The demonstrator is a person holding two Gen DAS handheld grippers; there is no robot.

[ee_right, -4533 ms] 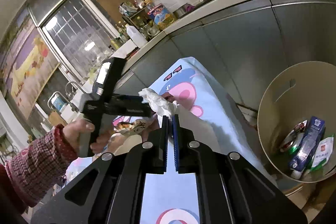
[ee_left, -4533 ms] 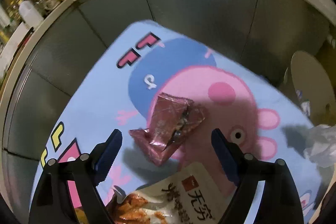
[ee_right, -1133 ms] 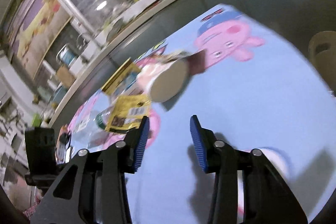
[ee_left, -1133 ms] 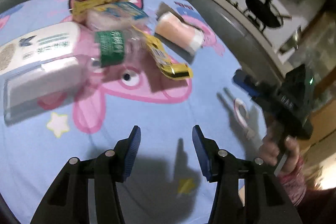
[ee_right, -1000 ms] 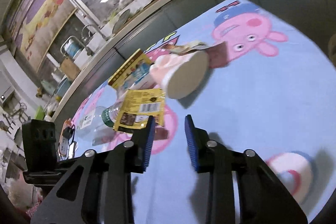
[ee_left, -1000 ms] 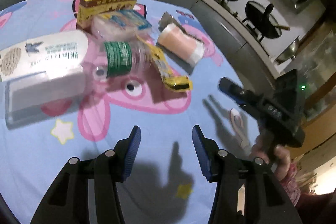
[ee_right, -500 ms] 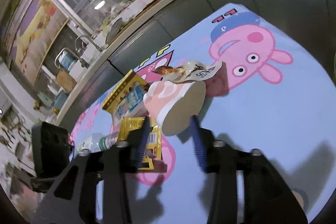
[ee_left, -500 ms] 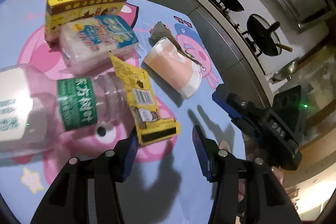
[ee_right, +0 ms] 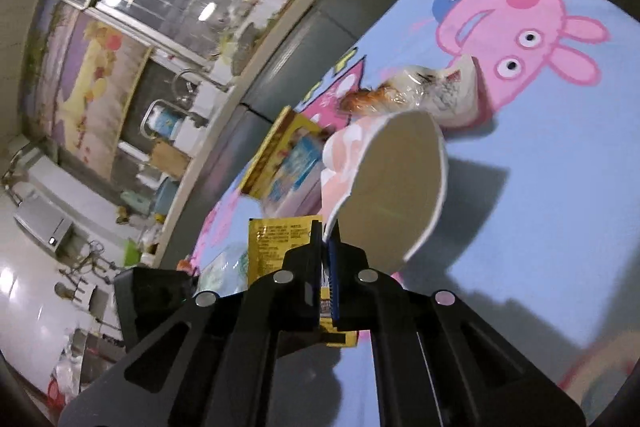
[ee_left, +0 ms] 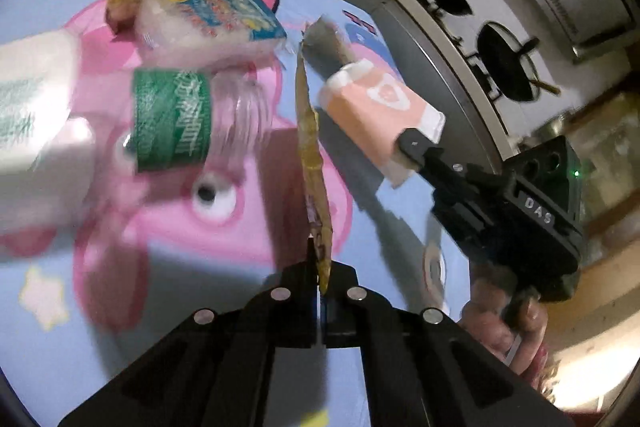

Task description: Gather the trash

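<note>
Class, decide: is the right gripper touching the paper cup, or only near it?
Touching. In the right wrist view the right gripper is shut on the rim of the paper cup; the left wrist view shows its fingers clamped on the cup's open end.

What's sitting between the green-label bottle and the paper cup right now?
In the left wrist view, the yellow wrapper, pinched edge-on in the left gripper, stands between the bottle and the cup, which the right gripper holds by its rim.

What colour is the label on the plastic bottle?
Green with white writing, on the bottle; clearest in the left wrist view.
</note>
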